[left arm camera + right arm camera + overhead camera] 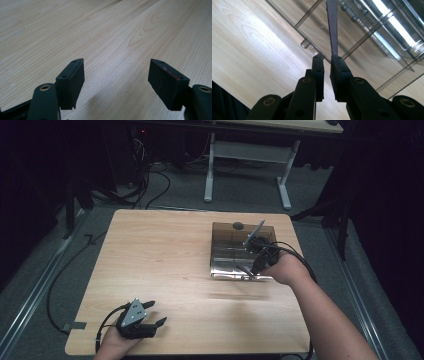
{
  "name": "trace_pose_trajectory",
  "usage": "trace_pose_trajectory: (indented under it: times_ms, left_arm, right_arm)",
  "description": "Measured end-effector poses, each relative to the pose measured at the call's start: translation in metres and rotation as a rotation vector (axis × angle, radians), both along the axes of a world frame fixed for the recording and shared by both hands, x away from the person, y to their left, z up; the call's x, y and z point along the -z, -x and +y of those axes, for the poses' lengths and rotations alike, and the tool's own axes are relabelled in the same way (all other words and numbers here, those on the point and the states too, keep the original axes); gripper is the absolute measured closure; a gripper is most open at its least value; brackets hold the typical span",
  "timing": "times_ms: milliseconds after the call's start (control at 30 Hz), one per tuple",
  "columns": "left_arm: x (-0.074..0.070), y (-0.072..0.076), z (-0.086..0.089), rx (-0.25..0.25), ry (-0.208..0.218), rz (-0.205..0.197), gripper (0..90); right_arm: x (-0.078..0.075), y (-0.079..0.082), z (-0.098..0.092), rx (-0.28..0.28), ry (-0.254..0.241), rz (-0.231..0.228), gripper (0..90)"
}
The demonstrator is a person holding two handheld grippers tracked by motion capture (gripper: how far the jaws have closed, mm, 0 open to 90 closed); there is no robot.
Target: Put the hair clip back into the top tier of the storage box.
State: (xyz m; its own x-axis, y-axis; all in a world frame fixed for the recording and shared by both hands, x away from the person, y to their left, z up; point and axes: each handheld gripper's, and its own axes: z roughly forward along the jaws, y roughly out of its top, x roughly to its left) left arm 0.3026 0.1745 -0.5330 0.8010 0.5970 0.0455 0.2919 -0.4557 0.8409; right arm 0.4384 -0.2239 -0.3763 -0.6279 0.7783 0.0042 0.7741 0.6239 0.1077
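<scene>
At the table's (165, 270) seven o'clock, the left gripper (152, 314) hovers with jaws wide apart and empty. At three o'clock sits the clear box (225, 232); the right gripper (326, 58) pinches its thin divider (332, 27).

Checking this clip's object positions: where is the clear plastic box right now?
In the high view the clear plastic box sits on the table's right half, toward the far edge, directly beyond the right gripper.
</scene>
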Motion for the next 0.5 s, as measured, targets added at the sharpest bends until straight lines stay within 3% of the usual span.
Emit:
trace_pose_trajectory:
  times_ms: [267, 500]
  left_arm:
    - [0.000, 0.000, 0.000, 0.000, -0.001, 0.000, 29.8]
    - [0.000, 0.000, 0.000, 0.000, 0.000, 0.000, 29.8]
  right_arm:
    - [0.005, 0.009, -0.008, 0.027, -0.003, 0.018, 82.3]
    - [0.013, 0.013, -0.009, 0.012, -0.002, 0.040, 82.2]
